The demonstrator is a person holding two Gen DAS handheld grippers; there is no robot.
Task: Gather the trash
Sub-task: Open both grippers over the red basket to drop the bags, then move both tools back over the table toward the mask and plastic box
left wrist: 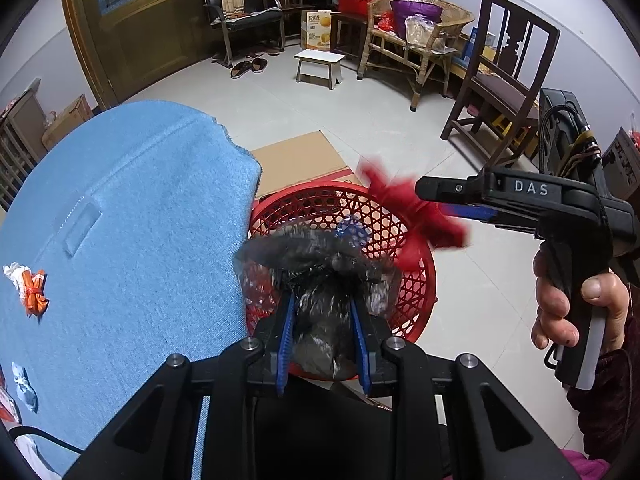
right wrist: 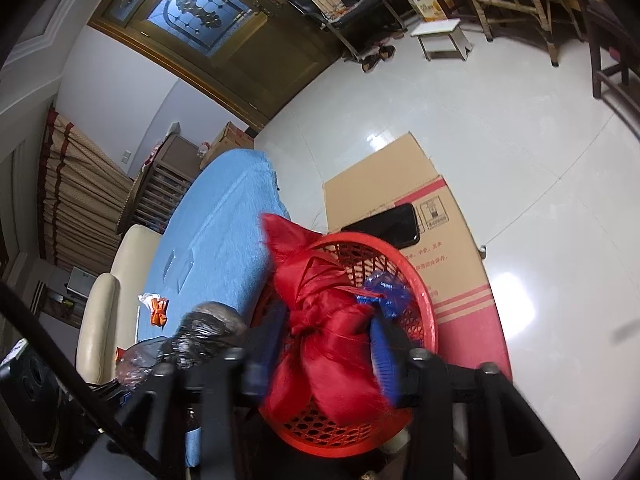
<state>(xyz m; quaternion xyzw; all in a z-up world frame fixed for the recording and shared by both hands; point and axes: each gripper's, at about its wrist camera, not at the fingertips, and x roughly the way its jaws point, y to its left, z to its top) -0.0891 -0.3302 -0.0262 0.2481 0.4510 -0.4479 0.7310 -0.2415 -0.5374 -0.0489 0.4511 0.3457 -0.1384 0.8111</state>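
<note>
Right up close, the left gripper (left wrist: 324, 320) is clamped tight on a crumpled black plastic bag (left wrist: 320, 280), blue pads squeezing it from both sides, and it hangs over the near rim of the red basket (left wrist: 416, 292). Beside it, the right gripper (right wrist: 332, 344) has a knotted red bag (right wrist: 324, 344) sitting between its blue pads (right wrist: 382, 354). The jaws stand partway apart there, and the picture is too blurred for me to say whether the pads press on the cloth. From the left camera that red bag (left wrist: 404, 204) shows as a smear at the tip of the right gripper (left wrist: 430, 196), up above the far side of the basket. A hand (left wrist: 560, 304) grips the black handle at the right.

Down in the basket lies a scrap of blue wrapper (right wrist: 386, 288), against the mesh.

To the left, the table with the blue cloth (left wrist: 132, 216) carries more rubbish: an orange and white wrapper (left wrist: 30, 290) near the edge, and a small grey scrap (left wrist: 24, 390) closer in.

Behind the basket, flattened cardboard (right wrist: 400, 184) lies on the pale tiled floor (left wrist: 360, 100), with a dark phone-like slab (right wrist: 384, 226) on it.

Further off stand a small white stool (left wrist: 320, 66), a wicker chair (left wrist: 416, 40), a dark wooden chair (left wrist: 504, 80), and the brown door (left wrist: 136, 12).
</note>
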